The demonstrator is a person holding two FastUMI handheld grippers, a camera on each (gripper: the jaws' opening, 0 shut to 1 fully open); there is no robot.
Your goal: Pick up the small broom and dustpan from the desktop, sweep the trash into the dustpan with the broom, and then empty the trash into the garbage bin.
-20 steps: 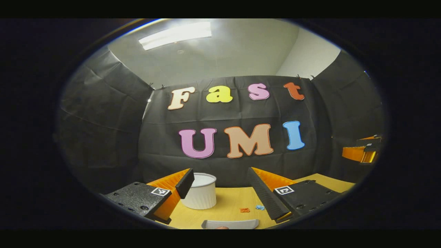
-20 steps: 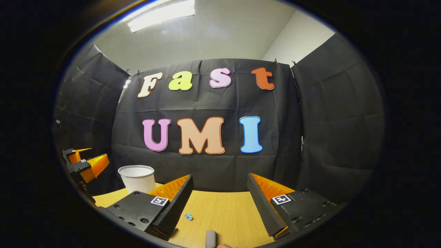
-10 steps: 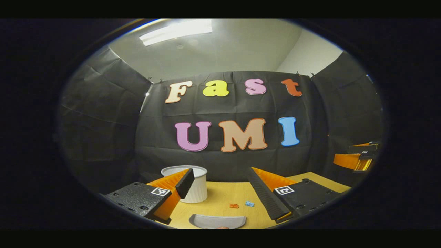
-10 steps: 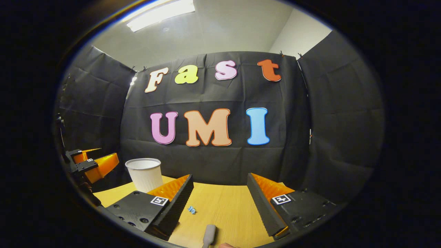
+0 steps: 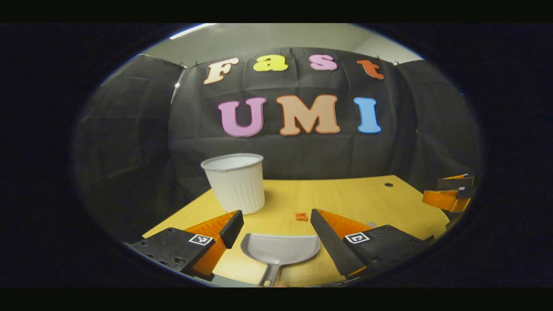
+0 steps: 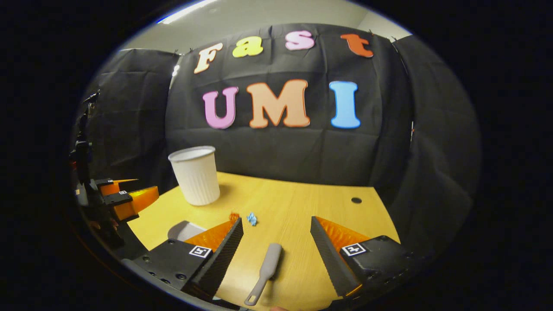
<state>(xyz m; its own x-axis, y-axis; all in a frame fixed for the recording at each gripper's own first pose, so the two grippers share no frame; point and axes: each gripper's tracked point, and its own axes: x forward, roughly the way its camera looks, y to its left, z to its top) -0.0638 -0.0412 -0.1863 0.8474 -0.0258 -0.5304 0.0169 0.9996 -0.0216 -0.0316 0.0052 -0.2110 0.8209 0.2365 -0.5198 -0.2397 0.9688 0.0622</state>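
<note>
The left claw (image 5: 276,231) hung open above the grey dustpan (image 5: 281,249), which lay flat on the wooden counter (image 5: 354,201) between its fingers, handle toward the near edge. The right claw (image 6: 276,242) was likewise open over the small grey broom (image 6: 265,272), lying just inside the counter's near edge. Beyond them, an orange scrap (image 6: 233,216) and a blue scrap (image 6: 252,219) sat side by side mid-counter, with the white ribbed bin (image 6: 195,175) upright toward the far left corner.
</note>
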